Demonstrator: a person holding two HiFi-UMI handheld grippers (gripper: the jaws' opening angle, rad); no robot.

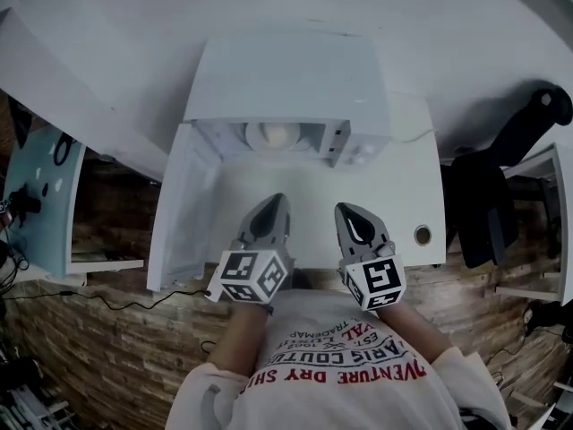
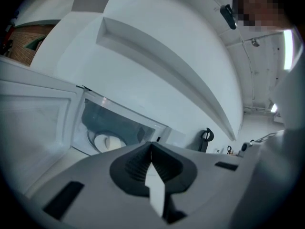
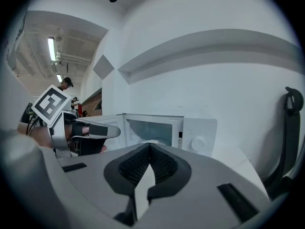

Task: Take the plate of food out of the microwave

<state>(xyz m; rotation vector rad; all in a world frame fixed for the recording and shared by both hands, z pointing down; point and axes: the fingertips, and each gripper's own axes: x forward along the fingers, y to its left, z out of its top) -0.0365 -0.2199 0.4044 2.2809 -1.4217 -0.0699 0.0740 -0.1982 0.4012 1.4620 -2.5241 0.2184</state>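
The white microwave (image 1: pixel 286 88) stands at the back of the white table (image 1: pixel 407 191), its door (image 1: pixel 183 204) swung open to the left. Inside the cavity sits a pale plate of food (image 1: pixel 273 135), also seen in the left gripper view as the plate (image 2: pixel 106 141). My left gripper (image 1: pixel 276 201) and right gripper (image 1: pixel 346 210) hover side by side over the table in front of the open cavity, well short of the plate. Both are shut with nothing between the jaws. In the right gripper view the left gripper (image 3: pixel 102 131) shows beside the microwave (image 3: pixel 164 128).
A black office chair (image 1: pixel 501 177) stands right of the table. A round cable hole (image 1: pixel 423 235) lies near the table's front right corner. The microwave's control knob (image 3: pixel 197 142) is on its right panel. A shelf unit (image 1: pixel 45 195) stands at the left.
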